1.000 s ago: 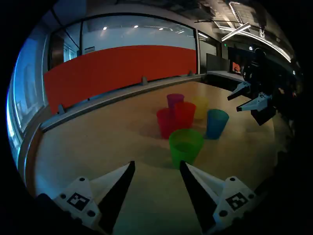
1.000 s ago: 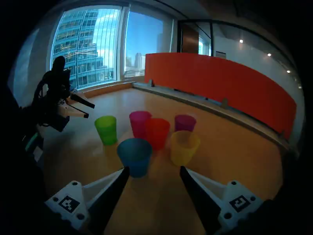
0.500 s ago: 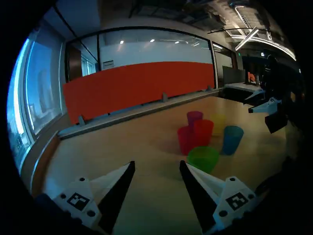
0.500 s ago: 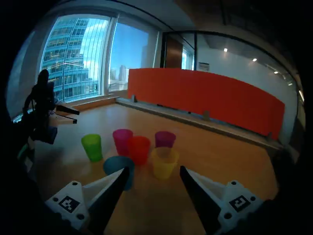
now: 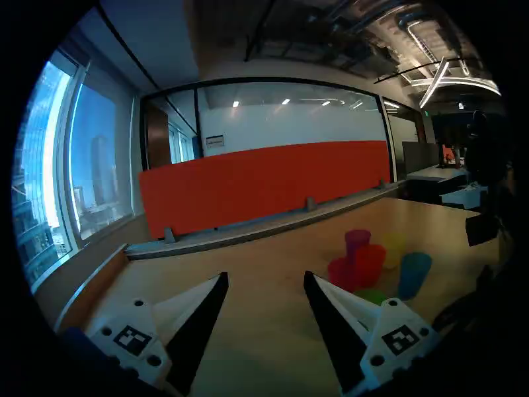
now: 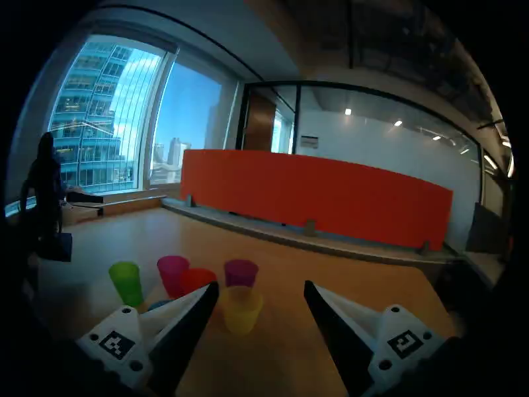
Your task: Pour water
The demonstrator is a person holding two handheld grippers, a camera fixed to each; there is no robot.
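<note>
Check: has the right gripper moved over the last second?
Yes. The right gripper has drawn back and tilted upward: in the right gripper view the yellow cup now sits lower and smaller, and the orange partition has dropped too.

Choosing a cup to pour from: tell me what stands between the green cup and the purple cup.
In the right gripper view, a pink cup and a red cup stand between the green cup and the purple cup.

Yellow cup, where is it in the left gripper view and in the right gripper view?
Left gripper view: yellow cup lower right, just left of the blue cup.
Right gripper view: yellow cup low centre, between the camera's own fingers.
Shared landmark: the orange partition.
</note>
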